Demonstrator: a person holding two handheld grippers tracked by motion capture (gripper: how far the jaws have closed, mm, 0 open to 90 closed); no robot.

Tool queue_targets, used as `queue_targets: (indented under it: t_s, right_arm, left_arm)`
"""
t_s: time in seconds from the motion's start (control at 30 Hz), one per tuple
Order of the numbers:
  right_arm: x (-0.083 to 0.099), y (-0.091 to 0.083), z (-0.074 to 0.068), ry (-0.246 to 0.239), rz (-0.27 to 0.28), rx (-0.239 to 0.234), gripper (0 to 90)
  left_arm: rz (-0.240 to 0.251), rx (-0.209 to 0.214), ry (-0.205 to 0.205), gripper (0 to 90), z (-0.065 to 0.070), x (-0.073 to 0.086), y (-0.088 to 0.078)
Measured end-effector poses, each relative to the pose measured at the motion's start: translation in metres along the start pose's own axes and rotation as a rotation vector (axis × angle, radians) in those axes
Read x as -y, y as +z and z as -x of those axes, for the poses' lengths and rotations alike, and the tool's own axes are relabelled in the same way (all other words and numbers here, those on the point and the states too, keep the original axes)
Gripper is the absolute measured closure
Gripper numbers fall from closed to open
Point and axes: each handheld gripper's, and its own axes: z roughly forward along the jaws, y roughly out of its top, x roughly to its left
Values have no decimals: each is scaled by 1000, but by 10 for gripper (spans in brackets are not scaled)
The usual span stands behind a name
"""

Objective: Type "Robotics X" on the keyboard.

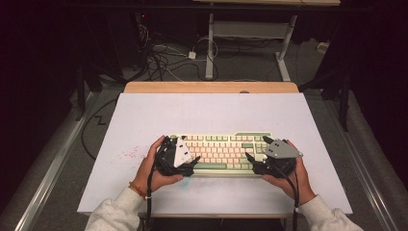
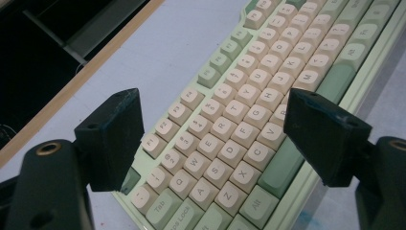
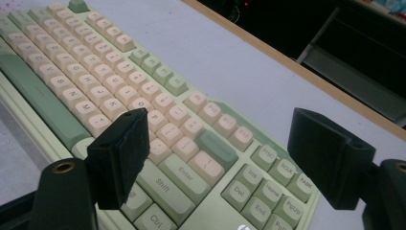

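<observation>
Keyboard [image 1: 219, 151], pale green with cream keycaps, lies near the near edge of the white table [image 1: 211, 113], roughly centred, long side running left to right. In the high view the left gripper [image 1: 195, 159] sits at its left end and the right gripper [image 1: 249, 158] at its right end, each held in a hand [image 1: 156, 168] coming in from the near side. Both appear poised to grasp the two ends. The near table edge is close, so a pull toward the person could slide the board off.

In the left gripper view the jaws stand spread wide, holding nothing, and straddle the board's left end: one jaw over the Esc and F-key corner, the other over the space bar [image 2: 306, 115] and near rim. If they close here, the pads would likely land on keycaps rather than on the case, pressing keys or popping a cap loose.

In the right gripper view the jaws are likewise released and empty, one above the Shift key [image 3: 165, 184] and Enter area, the other out past the far right corner by the navigation cluster [image 3: 268, 184]. That far jaw seems to hang beyond the case edge, so a clamp may catch only a corner and slip. Uneven grips at the two ends could twist or tilt the keyboard when lifted.
</observation>
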Motion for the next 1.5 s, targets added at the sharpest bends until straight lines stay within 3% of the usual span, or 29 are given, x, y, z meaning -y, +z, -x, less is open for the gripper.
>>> queue_targets:
  t_s: [0.73, 1.5]
  right_arm:
    - [4, -16, -3, -30, 3, 15, 224]
    - [15, -29, -4, -71, -3, 16, 215]
  left_arm:
    - [15, -21, 44, 185, 9, 8, -14]
    - [23, -38, 77, 175, 14, 27, -24]
